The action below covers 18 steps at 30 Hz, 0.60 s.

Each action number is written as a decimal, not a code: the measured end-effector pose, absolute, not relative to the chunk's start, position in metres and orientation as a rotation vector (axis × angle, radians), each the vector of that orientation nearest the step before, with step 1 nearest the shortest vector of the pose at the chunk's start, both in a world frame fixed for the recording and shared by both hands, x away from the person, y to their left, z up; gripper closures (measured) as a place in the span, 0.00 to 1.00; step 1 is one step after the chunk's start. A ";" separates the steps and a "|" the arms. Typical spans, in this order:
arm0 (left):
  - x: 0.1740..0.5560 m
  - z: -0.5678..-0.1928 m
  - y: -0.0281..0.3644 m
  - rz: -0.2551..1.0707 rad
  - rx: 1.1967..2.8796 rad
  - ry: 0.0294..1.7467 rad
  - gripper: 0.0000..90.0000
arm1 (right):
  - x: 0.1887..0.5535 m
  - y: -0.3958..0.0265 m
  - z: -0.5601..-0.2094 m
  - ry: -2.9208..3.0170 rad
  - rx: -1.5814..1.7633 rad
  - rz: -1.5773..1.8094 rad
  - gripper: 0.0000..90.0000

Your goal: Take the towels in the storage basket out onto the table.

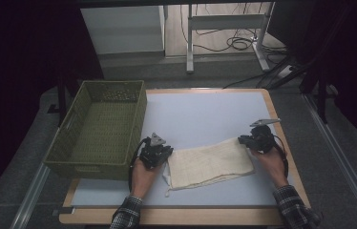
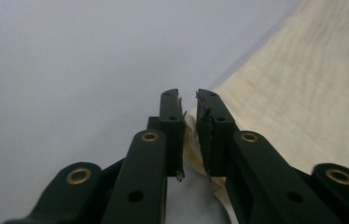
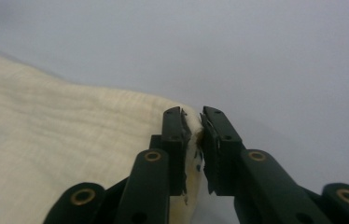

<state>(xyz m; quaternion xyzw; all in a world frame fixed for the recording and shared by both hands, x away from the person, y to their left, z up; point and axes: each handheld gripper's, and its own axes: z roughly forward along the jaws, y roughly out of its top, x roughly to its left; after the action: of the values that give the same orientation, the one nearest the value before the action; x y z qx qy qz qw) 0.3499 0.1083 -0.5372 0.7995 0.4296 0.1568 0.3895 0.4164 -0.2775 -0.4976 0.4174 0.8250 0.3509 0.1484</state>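
Note:
A cream cloth (image 1: 212, 162) lies flat on the pale table (image 1: 205, 112), near its front edge. My left gripper (image 1: 168, 155) is at the cloth's left end, and in the left gripper view its narrow-set jaws (image 2: 189, 100) pinch the cloth's edge (image 2: 192, 140) while the rest of the cloth (image 2: 303, 93) spreads to the right. At the cloth's far right corner is my right gripper (image 1: 242, 140). In the right gripper view its jaws (image 3: 192, 114) are closed on that corner, with the cloth (image 3: 46, 135) lying to the left.
A green woven basket (image 1: 62, 129) stands on the left side of the table, close behind my left gripper. The table's wooden rim (image 1: 281, 124) runs just right of my right hand. Beyond the table are desk legs and cables on the floor.

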 end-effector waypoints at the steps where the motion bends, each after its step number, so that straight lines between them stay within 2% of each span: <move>1: 0.350 -0.540 0.109 0.404 2.031 1.105 0.85 | 0.414 -0.279 -0.496 2.369 1.201 1.020 0.86; 6: 0.350 -0.544 0.110 0.393 2.008 1.141 0.68 | 0.405 -0.285 -0.490 2.365 1.209 1.070 0.80; 8: 0.351 -0.544 0.109 0.381 2.025 1.130 0.65 | 0.399 -0.286 -0.489 2.367 1.189 1.062 0.75; 18: 0.351 -0.545 0.108 0.395 2.037 1.116 0.61 | 0.367 -0.277 -0.488 2.446 1.100 1.036 0.60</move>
<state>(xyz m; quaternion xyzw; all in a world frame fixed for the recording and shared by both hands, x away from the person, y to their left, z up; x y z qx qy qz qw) 0.3506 0.1081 -0.5455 0.7986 0.4378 0.1548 0.3828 0.3675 -0.2771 -0.4883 0.3792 0.8432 0.3570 0.1329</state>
